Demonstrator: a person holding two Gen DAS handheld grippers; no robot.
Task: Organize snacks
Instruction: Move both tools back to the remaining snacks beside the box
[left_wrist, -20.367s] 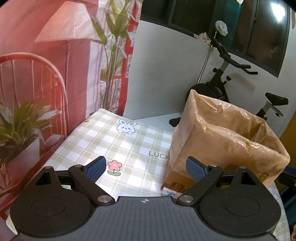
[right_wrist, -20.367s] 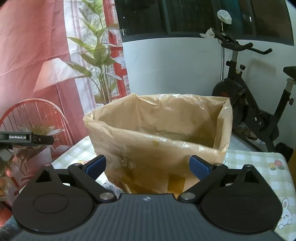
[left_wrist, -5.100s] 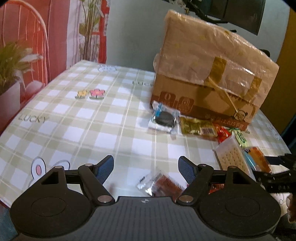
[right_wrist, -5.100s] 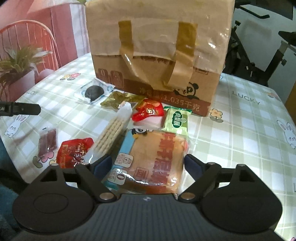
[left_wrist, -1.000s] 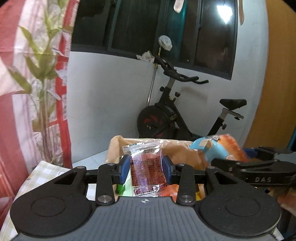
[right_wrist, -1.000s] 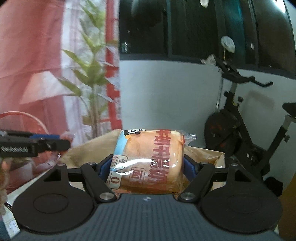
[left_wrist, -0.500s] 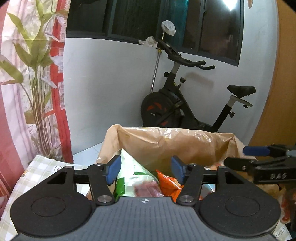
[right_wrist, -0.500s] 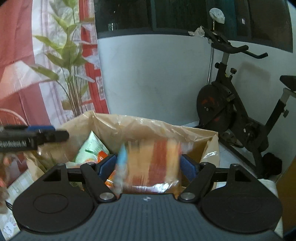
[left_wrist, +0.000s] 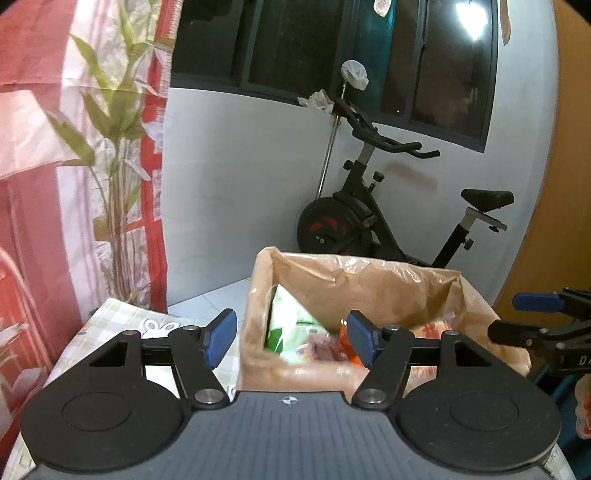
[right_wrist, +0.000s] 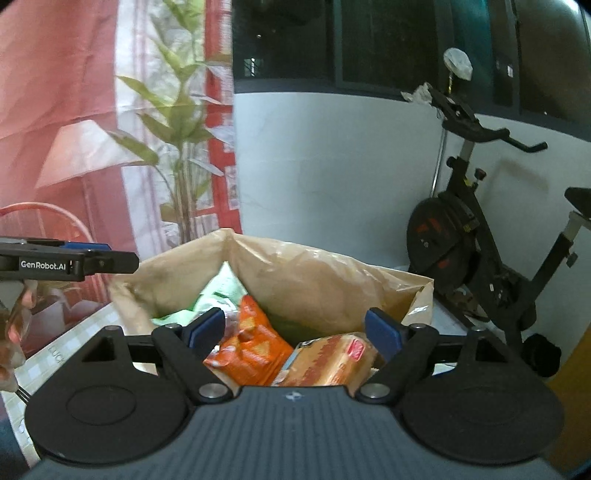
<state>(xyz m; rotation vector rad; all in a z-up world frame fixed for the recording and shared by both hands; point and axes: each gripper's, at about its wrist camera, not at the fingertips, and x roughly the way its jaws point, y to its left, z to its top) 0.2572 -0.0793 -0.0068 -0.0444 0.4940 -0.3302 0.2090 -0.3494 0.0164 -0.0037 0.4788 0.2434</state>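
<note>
A brown paper bag (left_wrist: 369, 280) stands open on the checked tablecloth (left_wrist: 122, 317), below and in front of both grippers. Inside lie a green packet (left_wrist: 291, 321), an orange packet (right_wrist: 251, 347), a wrapped bread loaf (right_wrist: 328, 358) and a small reddish packet (left_wrist: 319, 345), which is blurred. My left gripper (left_wrist: 290, 334) hovers over the bag's near left rim; its jaws are opening and hold nothing. Over the bag's mouth (right_wrist: 314, 280), my right gripper (right_wrist: 294, 328) is open and empty. Each gripper shows at the edge of the other's view (left_wrist: 524, 317) (right_wrist: 122, 254).
An exercise bike (left_wrist: 369, 206) stands on the floor behind the table against a white wall. On the left hangs a red and white curtain with printed plants (left_wrist: 92, 147). An orange door (left_wrist: 561, 221) is at the right. A hand (right_wrist: 14, 332) shows at the far left.
Both grippers let go: the small reddish packet and the bread loaf dropped into the bag. Both sets of jaws widened, and the bag now sits lower and farther in both views.
</note>
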